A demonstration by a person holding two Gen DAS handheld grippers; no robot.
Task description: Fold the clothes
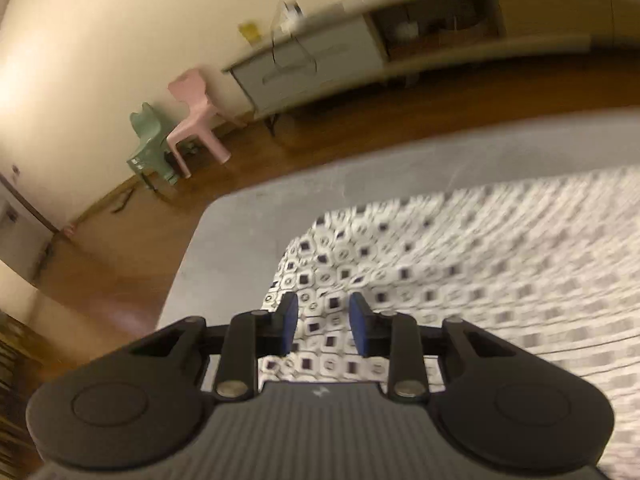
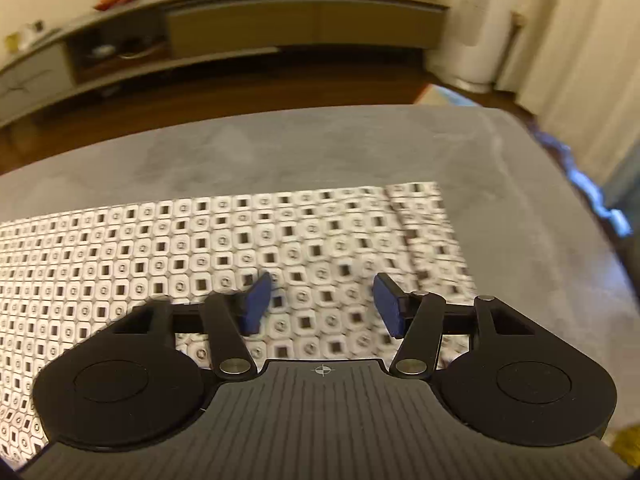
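A white garment (image 1: pixel 460 264) printed with small black squares lies spread flat on a grey padded surface (image 1: pixel 240 240). In the left wrist view my left gripper (image 1: pixel 323 305) hovers over the garment's near left corner, its blue pads apart and nothing pressed between them. In the right wrist view the same garment (image 2: pixel 200 240) stretches from the left edge to a folded strip near its right end. Above that right part my right gripper (image 2: pixel 322 285) stands open, with only flat cloth showing through the wide gap between its fingers. The grey surface (image 2: pixel 320 148) extends beyond the garment.
Past the surface's far edge is wood floor (image 1: pixel 360 120) and a long low cabinet (image 2: pixel 240 32) with small items on top. A pink chair (image 1: pixel 196 112) and a green chair (image 1: pixel 150 144) stand by the wall. Pale curtains (image 2: pixel 580 40) hang at the right.
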